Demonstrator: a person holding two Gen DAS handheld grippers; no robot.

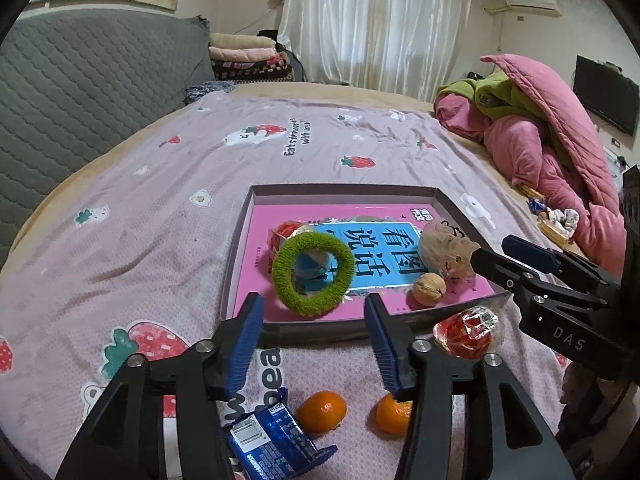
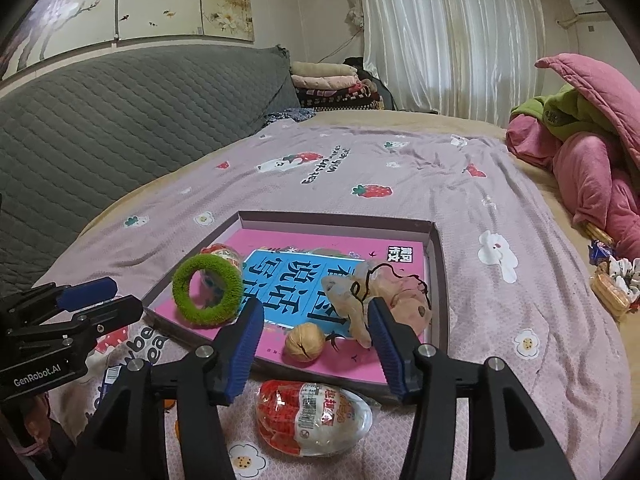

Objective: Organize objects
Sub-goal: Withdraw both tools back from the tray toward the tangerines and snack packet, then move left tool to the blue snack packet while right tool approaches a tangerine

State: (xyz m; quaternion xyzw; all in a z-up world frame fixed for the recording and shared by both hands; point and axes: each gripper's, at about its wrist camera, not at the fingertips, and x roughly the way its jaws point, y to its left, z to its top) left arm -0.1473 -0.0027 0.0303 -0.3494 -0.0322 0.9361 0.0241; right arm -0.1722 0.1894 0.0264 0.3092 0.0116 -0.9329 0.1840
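While both grippers hang over the near edge of the shallow box [image 1: 448,200], the left gripper [image 1: 316,312] has its jaws wide with nothing pressed between them, and the right gripper [image 2: 316,320] also has its jaws apart and empty. Inside the box, the green ring [image 1: 314,276], a walnut [image 2: 305,342] and a crumpled pink bag [image 2: 394,294] rest on a pink book [image 1: 260,232]. On the bed, near the box, two oranges [image 1: 321,408], a blue packet [image 1: 268,436] and a red egg-shaped snack [image 2: 312,416] wait. I think the round oranges may roll away on the soft sheet if a jaw pushes them.
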